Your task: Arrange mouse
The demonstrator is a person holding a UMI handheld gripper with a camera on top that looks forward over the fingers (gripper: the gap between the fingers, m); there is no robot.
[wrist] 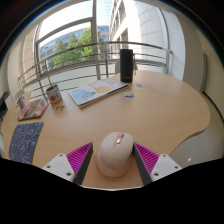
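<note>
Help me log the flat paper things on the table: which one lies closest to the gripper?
The dark blue patterned booklet, just beyond the gripper to its left. The open magazine and the small book lie farther off, toward the window.

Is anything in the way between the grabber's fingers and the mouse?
No. The white mouse sits on the wooden table right between the open gripper fingers, with a gap either side. Nothing visible lies between the pads and the mouse.

A white mouse point(115, 153) lies flat on the wooden table point(150, 110). It sits between the two fingers, gaps either side.
</note>
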